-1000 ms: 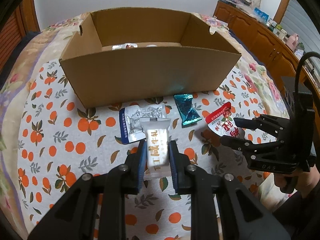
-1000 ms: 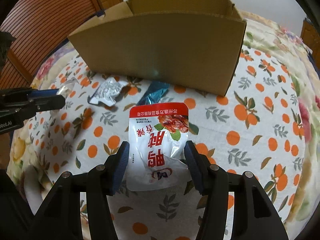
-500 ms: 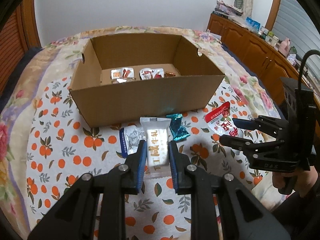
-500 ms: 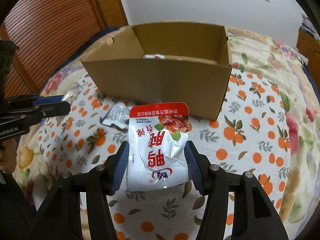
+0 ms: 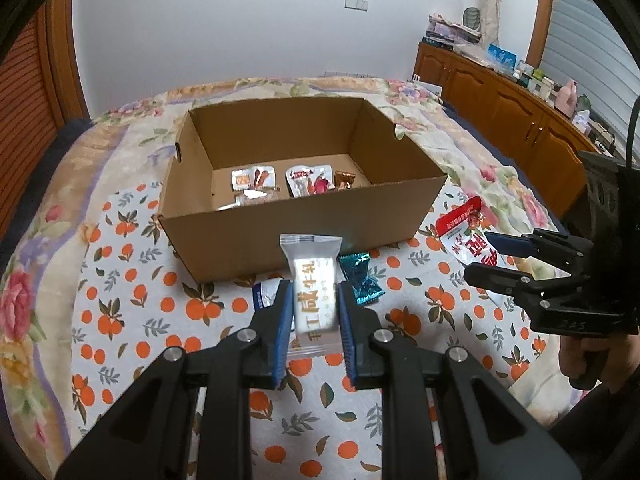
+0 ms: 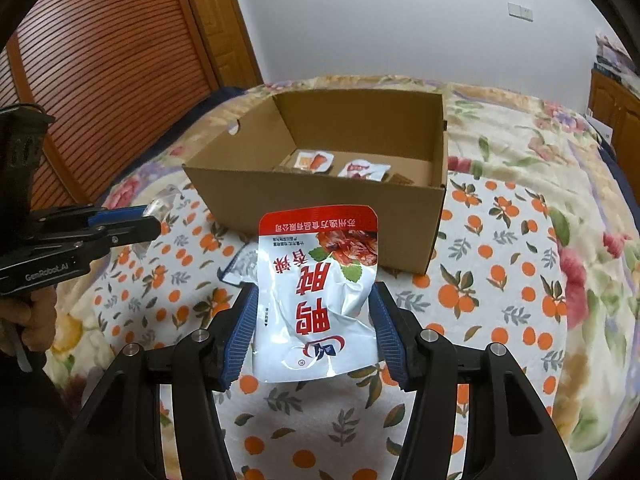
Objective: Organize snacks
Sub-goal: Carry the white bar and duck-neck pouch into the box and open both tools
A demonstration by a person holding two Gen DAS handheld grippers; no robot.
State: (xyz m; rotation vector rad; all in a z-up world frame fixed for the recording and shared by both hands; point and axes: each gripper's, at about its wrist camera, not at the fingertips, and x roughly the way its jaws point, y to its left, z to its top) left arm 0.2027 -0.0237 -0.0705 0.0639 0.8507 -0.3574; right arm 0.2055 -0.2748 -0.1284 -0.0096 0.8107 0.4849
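Left wrist: left gripper (image 5: 313,312) pinches white bar packet (image 5: 313,280) lengthwise toward box (image 5: 304,236); right gripper (image 6: 316,320) pinches red-topped pouch (image 6: 318,280).

orange-print cloth (image 5: 132,320) | wooden cabinets (image 5: 500,108) – right | louvred door (image 6: 100,60)

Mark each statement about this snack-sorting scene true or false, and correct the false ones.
1. The left gripper holds a white candy packet. True.
2. The right gripper is empty. False: it clamps a red-and-white foil pouch.
3. The brown cardboard box contains no snacks. False: several packets lie inside.
4. A teal wrapped candy lies on the orange-print cloth outside the box. True.
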